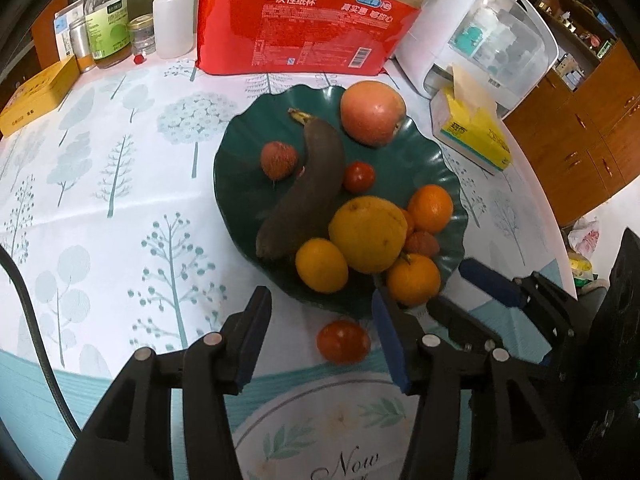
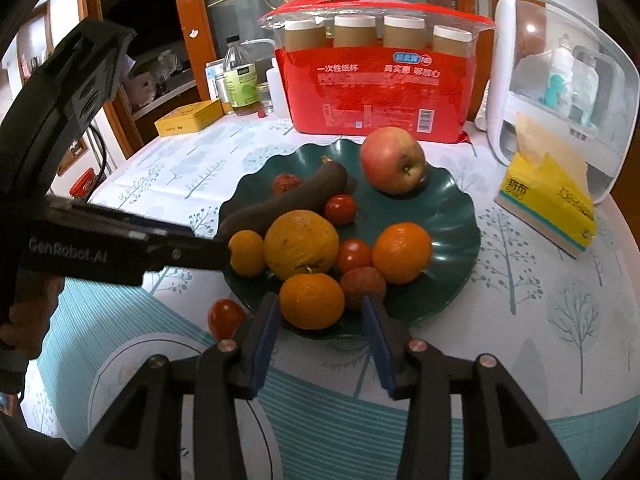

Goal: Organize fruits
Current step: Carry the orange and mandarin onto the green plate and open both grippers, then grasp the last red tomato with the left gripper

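Nearly done w/ gathering: all fruit on the green plate (image 1: 248, 184) except one tomato (image 1: 343, 341), sitting on the tablecloth (image 1: 120, 184) just off the plate's near rim.

Left gripper (image 1: 320, 334) jaws released, nothing clamped; tomato lies between the fingers but pads not touching it. Looks like either a fresh drop short of the plate or a pre-grasp, can't tell which. Right gripper (image 2: 318, 326) jaws parted, flanking the near mandarin (image 2: 312, 300) at the plate edge; left pad (image 2: 266, 332) very close to it, contact unclear, reads as not gripping.

Next, prob: close left on the tomato, lift over the scalloped rim, set in the free patch of plate near the apple (image 1: 372, 114). Needs light squeeze, soft skin. Risk: rolls away on the cloth if nudged; right fingers crowd the same rim, so keep clear.

Tomato: small, round, glossy red, intact.

On plate: brown overripe banana (image 1: 304, 188), big yellow orange (image 1: 368, 234), mandarins, two lychees, cherry tomatoes, packed toward the near side.
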### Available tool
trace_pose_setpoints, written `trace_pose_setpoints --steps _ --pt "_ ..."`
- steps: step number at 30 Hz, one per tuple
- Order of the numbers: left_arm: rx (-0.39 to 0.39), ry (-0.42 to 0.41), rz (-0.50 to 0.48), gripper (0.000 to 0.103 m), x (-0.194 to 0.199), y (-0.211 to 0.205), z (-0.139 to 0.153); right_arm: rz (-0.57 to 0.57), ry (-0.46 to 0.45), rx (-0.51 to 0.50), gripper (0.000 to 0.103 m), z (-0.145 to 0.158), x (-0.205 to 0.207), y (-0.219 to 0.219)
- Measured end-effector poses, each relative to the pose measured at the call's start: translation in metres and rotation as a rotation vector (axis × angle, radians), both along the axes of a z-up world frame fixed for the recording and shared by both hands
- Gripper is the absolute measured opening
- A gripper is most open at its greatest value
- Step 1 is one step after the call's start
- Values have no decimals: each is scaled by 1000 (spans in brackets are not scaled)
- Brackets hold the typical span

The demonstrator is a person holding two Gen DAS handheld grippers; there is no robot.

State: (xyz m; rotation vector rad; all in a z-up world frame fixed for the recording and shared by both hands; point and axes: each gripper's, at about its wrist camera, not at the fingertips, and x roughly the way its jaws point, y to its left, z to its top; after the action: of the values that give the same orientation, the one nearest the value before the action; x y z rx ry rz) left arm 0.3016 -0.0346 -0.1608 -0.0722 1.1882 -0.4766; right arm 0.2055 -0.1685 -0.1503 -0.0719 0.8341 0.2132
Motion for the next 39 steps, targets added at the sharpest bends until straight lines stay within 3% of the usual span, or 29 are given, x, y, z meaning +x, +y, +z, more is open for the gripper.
trace_pose_setpoints --steps 15,18,29,39 --pt "-8 81 -38 51 -30 -13 -25 -90 50 6 45 -7 -20 -14" --pt "-12 89 -39 46 -30 -15 -31 -101 57 9 45 -9 -21 -18" --pt "22 68 -45 33 -25 -21 -38 -116 76 17 45 -14 -19 -25" --pt "52 51 -64 33 -22 -28 -43 -118 79 20 45 -15 -19 -26"
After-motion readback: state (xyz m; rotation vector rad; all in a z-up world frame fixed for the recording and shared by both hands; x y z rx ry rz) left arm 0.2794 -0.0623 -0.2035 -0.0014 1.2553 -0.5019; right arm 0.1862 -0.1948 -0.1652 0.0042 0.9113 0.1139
